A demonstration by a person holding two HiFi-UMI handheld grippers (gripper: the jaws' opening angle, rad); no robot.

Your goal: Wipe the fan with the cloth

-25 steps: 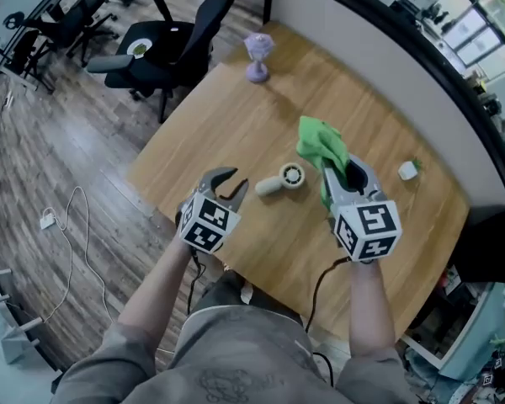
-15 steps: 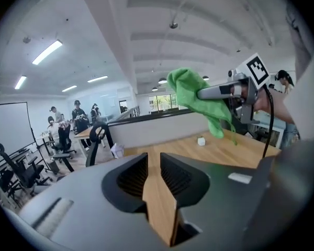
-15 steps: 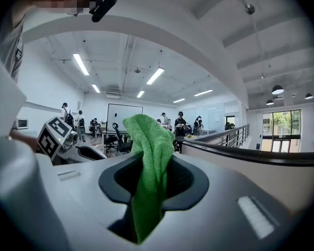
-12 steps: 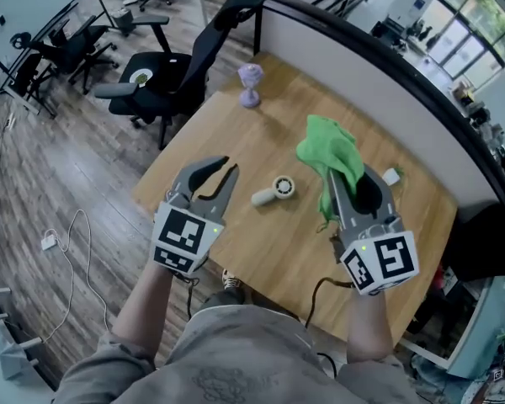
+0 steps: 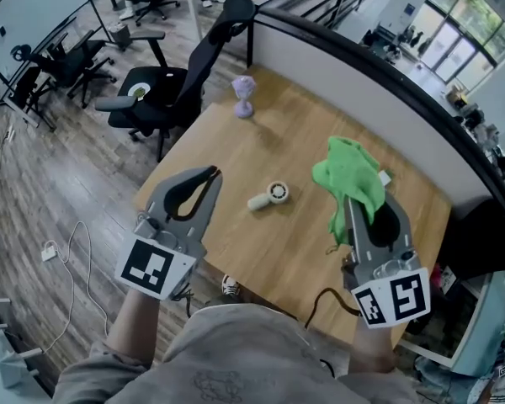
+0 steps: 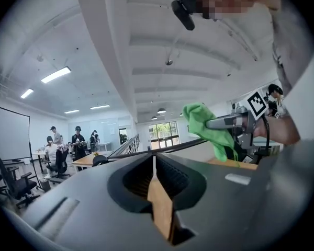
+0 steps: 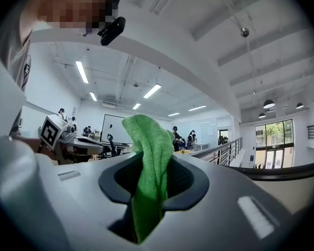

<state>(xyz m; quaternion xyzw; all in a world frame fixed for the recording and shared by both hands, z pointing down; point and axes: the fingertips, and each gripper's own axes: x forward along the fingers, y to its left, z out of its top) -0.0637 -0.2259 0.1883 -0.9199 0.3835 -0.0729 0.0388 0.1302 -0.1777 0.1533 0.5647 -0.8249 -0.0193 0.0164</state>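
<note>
A small white hand fan (image 5: pixel 269 196) lies on the wooden table (image 5: pixel 236 154), far below both grippers. My right gripper (image 5: pixel 351 194) is raised and level, shut on a green cloth (image 5: pixel 349 173) that bunches above its jaws and hangs between them (image 7: pixel 149 140). My left gripper (image 5: pixel 212 173) is held up at the left. Its jaws are closing, the tips meet, and nothing is between them (image 6: pixel 154 163). The left gripper view shows the right gripper (image 6: pixel 235 123) with the cloth (image 6: pixel 205 124). In the right gripper view, the left gripper (image 7: pixel 68 140) shows at the left edge.
A purple stemmed ornament (image 5: pixel 242 95) stands at the table's far corner and a small white object (image 5: pixel 384 178) near the back partition (image 5: pixel 353 70). A black office chair (image 5: pixel 172 78) stands beside the table. A cable (image 5: pixel 67 242) lies on the floor. People stand far off in the room.
Both grippers have risen well above the table and turned toward level. The left jaws have closed from wide open. The cloth stayed in the right gripper; the fan stayed put.
</note>
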